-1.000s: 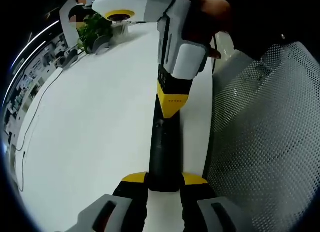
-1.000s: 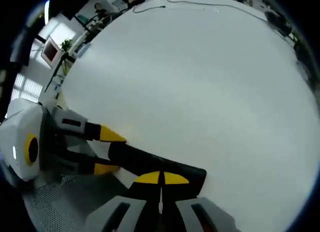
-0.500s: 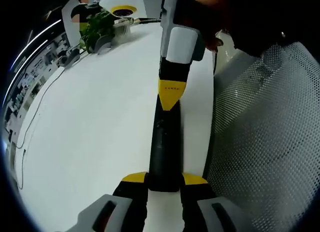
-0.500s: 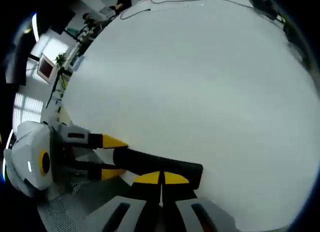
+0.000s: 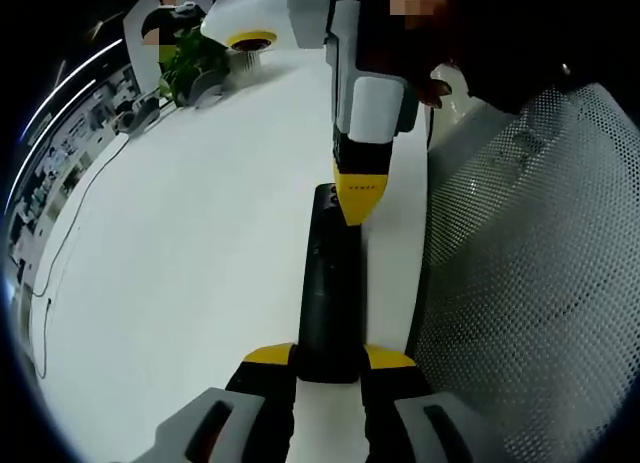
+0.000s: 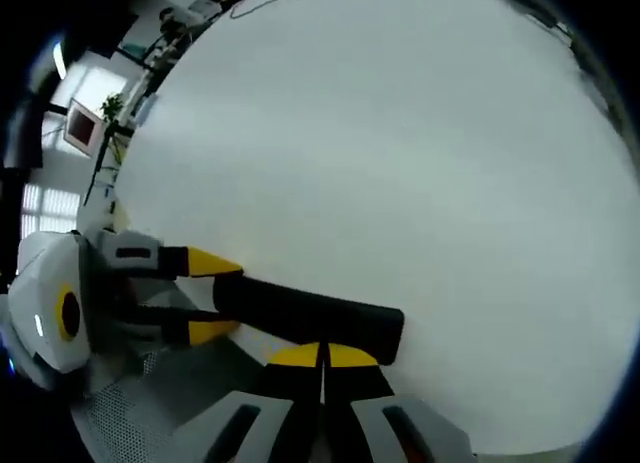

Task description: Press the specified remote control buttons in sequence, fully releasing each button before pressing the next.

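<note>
**Remote held at one end, closed yellow tips resting on the other**

In the left gripper view, a thin cable trails along the far left side of the white table. Toward the top left stands a green potted plant. At the bottom middle the left gripper grips the near end of a long black remote control, one yellow-tipped jaw on each side of its body. The remote lies flat on the table near the table's right edge and runs straight away from the camera. At its far end the right gripper comes down from the top, its yellow tips drawn together to a narrow point that sits on the remote's upper face; whether a button is pressed down under it cannot be told. A hand holds this gripper from above. To the right of the table edge is the white mesh back of a chair.

In the right gripper view, the left gripper shows at the left, its two yellow tips on either side of the remote control's end. The remote stretches rightward across the white table. At the bottom middle the right gripper's yellow tips meet with no gap, touching the remote near its right end. White mesh shows at the lower left.
</note>
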The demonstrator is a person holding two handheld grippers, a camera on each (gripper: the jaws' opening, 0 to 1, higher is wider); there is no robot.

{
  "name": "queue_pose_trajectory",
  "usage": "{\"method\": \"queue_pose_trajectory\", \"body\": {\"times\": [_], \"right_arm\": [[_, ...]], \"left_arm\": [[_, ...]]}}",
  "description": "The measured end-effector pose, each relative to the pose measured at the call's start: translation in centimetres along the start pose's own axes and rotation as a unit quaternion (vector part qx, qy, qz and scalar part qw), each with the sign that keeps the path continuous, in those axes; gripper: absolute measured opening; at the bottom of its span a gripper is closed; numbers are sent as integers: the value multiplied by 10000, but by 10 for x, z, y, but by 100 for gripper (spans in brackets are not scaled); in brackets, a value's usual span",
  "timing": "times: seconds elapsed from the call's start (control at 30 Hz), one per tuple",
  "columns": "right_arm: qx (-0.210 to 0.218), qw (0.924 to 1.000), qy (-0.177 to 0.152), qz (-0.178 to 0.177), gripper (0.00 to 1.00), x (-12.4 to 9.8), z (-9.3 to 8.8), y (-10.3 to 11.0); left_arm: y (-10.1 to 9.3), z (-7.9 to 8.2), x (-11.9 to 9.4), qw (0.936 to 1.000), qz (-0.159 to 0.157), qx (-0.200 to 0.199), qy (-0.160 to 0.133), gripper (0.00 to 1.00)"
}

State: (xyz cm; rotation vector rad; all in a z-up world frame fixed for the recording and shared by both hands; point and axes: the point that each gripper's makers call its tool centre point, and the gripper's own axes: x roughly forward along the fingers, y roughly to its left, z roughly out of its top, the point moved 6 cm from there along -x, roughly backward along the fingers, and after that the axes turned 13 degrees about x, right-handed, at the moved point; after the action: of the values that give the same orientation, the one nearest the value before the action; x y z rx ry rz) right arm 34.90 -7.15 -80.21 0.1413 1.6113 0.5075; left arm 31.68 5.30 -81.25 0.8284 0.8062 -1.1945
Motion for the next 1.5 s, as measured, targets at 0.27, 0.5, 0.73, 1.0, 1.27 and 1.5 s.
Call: {"method": "queue_pose_trajectory", "body": {"times": [0.27,0.5,0.73,1.0,1.27,1.5], "right_arm": [[-249,9996,6,-103,0,2,-2,2],[-454,9988,-31,-193,0,2,-3,2],[-378,9991,-14,-170,0,3,-2,1],[-39,10000,18,-35,0,1,-2,0],[112,9997,-163,150,0,-6,2,2],[2,9988,-468,143,0,-7,9,4]], "left_arm": [[0,0,0,10000,-17,16,18,25],[0,1,0,10000,-21,28,21,25],[0,1,0,10000,-16,48,23,25],[0,3,2,10000,2,45,-20,25],[-1,5,2,9998,40,168,-72,25],[-1,5,2,9999,31,136,-70,25]]}}
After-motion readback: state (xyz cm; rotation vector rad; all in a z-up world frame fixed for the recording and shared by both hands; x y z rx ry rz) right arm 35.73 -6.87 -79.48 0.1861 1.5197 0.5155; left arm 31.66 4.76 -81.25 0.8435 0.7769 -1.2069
